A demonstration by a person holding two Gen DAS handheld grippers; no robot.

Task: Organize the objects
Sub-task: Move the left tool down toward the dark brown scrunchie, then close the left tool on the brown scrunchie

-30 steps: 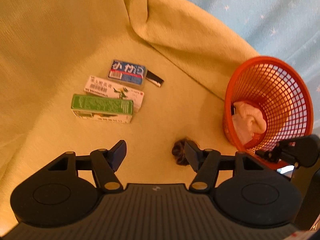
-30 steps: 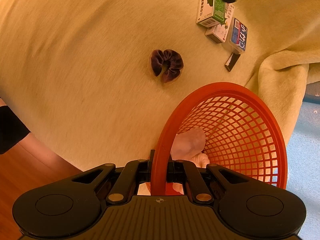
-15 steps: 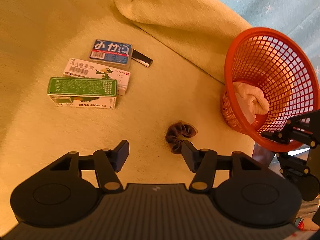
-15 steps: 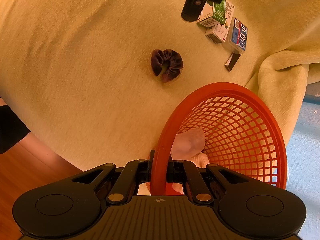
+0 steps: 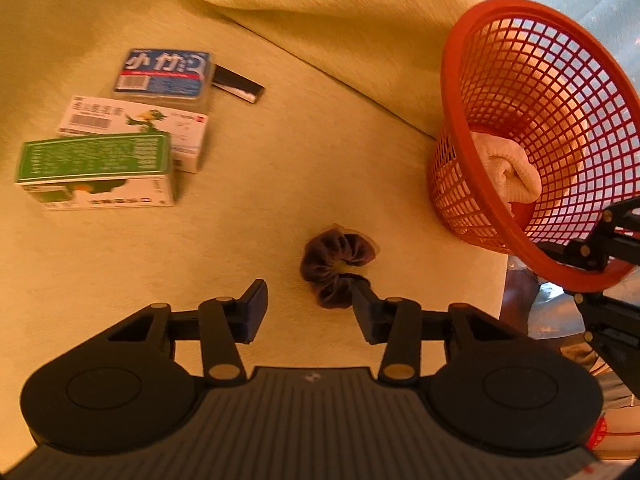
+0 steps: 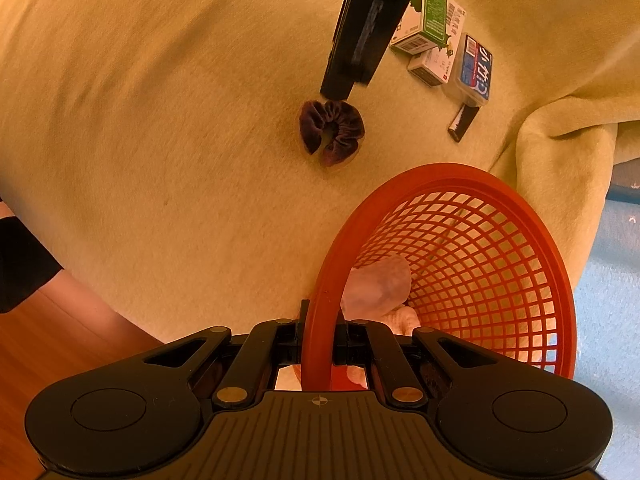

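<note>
A dark purple scrunchie (image 5: pixel 334 268) (image 6: pixel 331 130) lies on the yellow blanket. My left gripper (image 5: pixel 308 312) is open just above it, its right finger touching the scrunchie's near edge. In the right wrist view that gripper's fingers (image 6: pixel 356 40) reach down from the top. My right gripper (image 6: pixel 320 344) is shut on the rim of the red mesh basket (image 6: pixel 460 280) (image 5: pixel 536 136), tilted toward the scrunchie. A rolled white cloth (image 5: pixel 508 172) (image 6: pixel 380 284) lies inside the basket.
A green box (image 5: pixel 96 172), a white box (image 5: pixel 136 128), a blue pack (image 5: pixel 164 72) and a small black strip (image 5: pixel 238 86) lie together at the left. A blanket fold (image 5: pixel 340 20) rises behind them. The bed edge and wooden floor (image 6: pixel 48 340) are near the basket.
My left gripper has come down and forward toward the scrunchie, which now sits between and just beyond its fingers. The right gripper and basket have stayed put.
</note>
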